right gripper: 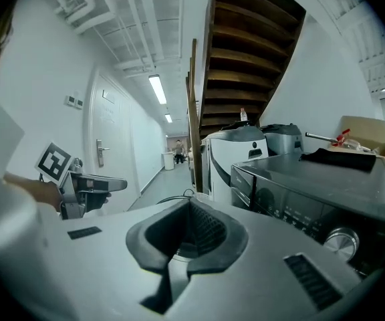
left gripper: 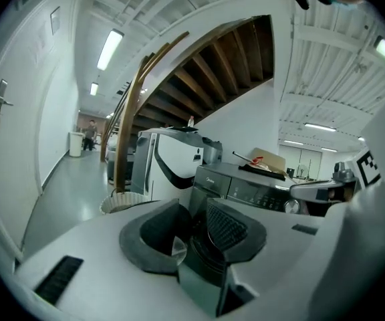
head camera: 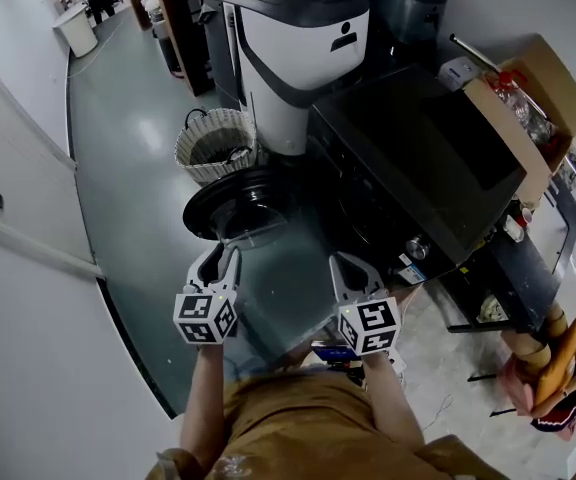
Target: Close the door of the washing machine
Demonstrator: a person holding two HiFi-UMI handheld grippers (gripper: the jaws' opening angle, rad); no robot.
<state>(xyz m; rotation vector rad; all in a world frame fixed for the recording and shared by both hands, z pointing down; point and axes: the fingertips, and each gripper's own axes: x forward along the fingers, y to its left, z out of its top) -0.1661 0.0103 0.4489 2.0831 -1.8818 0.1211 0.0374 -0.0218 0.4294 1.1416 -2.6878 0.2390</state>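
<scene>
The dark washing machine (head camera: 418, 158) stands at the right, and its round door (head camera: 243, 203) hangs open toward the left over the floor. My left gripper (head camera: 218, 258) is at the door's near rim, jaws apart; whether it touches the rim I cannot tell. In the left gripper view the left gripper (left gripper: 196, 212) frames the door's dark glass in its gap, with the machine's front panel (left gripper: 246, 186) behind. My right gripper (head camera: 351, 266) hovers before the machine's front with its fingertips together and nothing between them. In the right gripper view the right gripper (right gripper: 189, 209) points along the machine's control panel (right gripper: 313, 186).
A wicker basket (head camera: 215, 143) sits on the floor just beyond the open door. A white and grey appliance (head camera: 293, 48) stands behind it. A cardboard box (head camera: 523, 98) rests at the machine's far right. A white wall (head camera: 18, 148) runs along the left.
</scene>
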